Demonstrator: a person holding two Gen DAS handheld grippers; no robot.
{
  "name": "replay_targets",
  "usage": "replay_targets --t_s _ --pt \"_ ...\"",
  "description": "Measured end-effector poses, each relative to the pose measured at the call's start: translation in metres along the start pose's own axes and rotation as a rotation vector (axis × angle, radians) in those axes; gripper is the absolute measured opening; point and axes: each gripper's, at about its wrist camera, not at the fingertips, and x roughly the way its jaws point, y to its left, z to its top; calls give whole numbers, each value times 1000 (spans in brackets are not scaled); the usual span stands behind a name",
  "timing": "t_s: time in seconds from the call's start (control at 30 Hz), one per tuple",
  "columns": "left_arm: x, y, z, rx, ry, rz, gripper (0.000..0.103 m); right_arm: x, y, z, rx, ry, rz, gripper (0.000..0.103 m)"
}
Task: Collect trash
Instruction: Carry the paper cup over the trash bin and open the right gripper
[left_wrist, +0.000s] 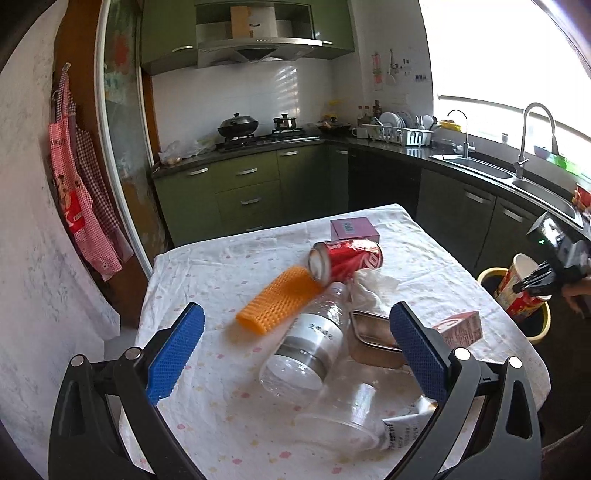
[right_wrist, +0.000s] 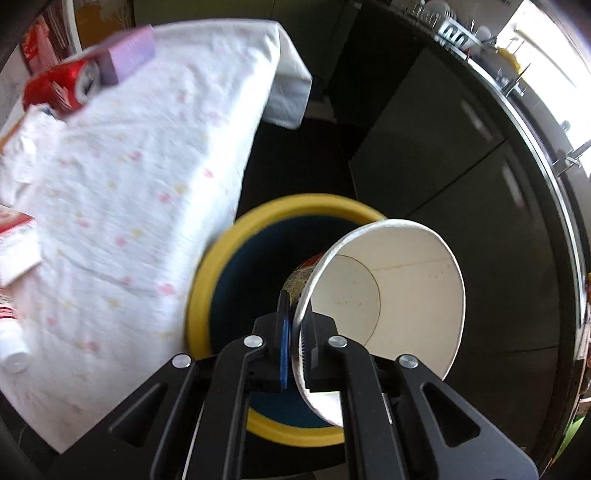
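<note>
- Paper cup (right_wrist: 384, 295) pinched by its rim in the right tool (right_wrist: 295, 332), which points steeply down, clenched tight on the cup wall.
- Cup hangs over the yellow-rimmed bin (right_wrist: 236, 236), just beside the bench (right_wrist: 110, 206).
- Left tool (left_wrist: 295, 347) hovers above the bench, jaws spread wide and released, over a clear bottle (left_wrist: 310, 347).

A cup (right_wrist: 388, 295) hangs over the bin (right_wrist: 207, 295) beside the table (right_wrist: 147, 184).

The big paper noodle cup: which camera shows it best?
The right wrist view: the big paper noodle cup fills it, rim pinched by the right gripper above the yellow-rimmed bin. The left wrist view shows it small at the right edge.
</note>
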Motion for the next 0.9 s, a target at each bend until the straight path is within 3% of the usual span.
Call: replay_targets --t_s 0.23,0.3,0.37,0.7,0.9 --pt "3 -9 1 17 24 -17 99 36 -14 3 20 43 15 8" --pt "5 -11 0 22 26 -22 99 40 -18 5 31 41 19 26" --pt "5 -13 0 28 29 -25 99 39 -21 5 46 28 21 34" --pt "15 -17 1 43 70 -85 99 -6 -13 -18 86 -74 49 34" --pt "47 -19 14 60 200 -185 95 -17 -3 -31 77 -92 65 35"
